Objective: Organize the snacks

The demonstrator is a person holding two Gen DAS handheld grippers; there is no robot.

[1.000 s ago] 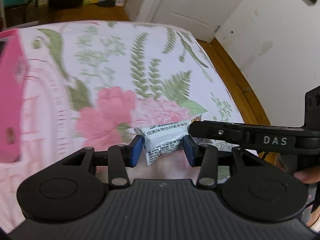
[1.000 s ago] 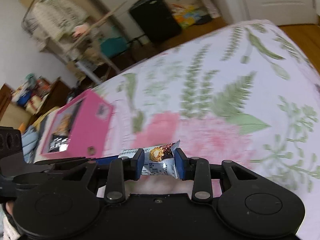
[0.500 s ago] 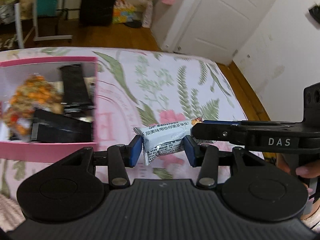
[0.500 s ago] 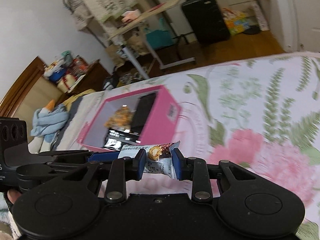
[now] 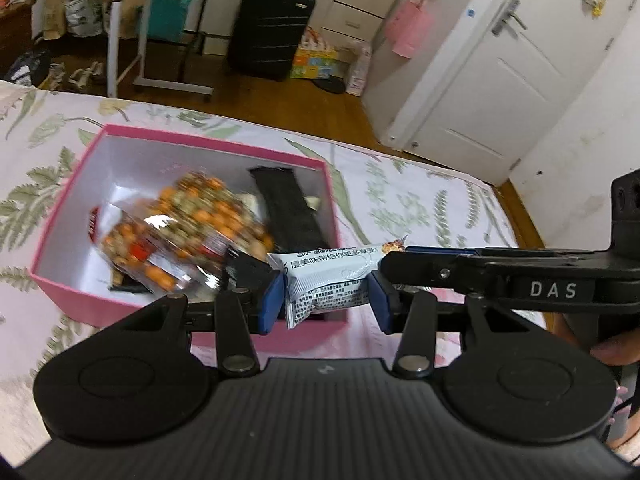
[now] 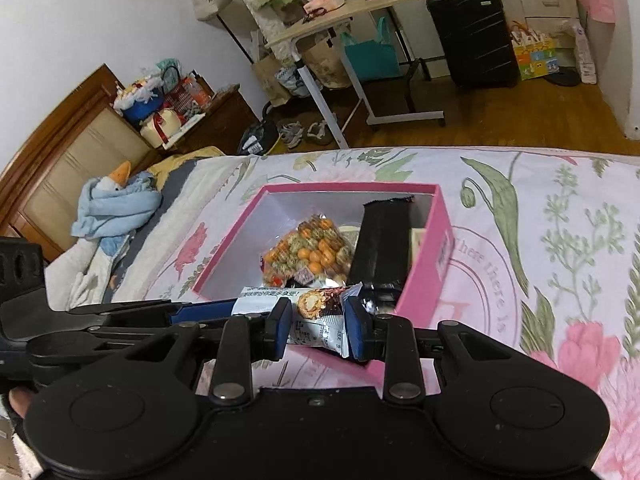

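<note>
Here, the pale-blue snack bar (image 5: 332,280) hangs above the near edge of the pink box (image 5: 200,148), clamped at both ends by my two tongs. My left gripper (image 5: 326,300) has its blue pads pressed onto the end of the wrapper printed with small text, and my right gripper (image 6: 316,322) is closed on the opposite end, where the wrapper shows a picture of a round wafer. From the left wrist view, the right tool reaches in from the right side, its long finger marked DAS lying against the far end of the bar. From the right wrist view, the left tool comes in from the left, a blue pad touching the same wrapper. Behind the bar, inside the open box, lies a clear bag of orange and green snacks (image 6: 310,250) beside a long black packet (image 6: 380,244) that leans against the box wall nearest the right side. The box sits on a floral bedspread (image 6: 540,220) with green ferns and pink blooms. Beyond the bed stand a black suitcase (image 5: 270,28), a rolling side table (image 6: 352,12) and a white door (image 5: 516,72).
</note>
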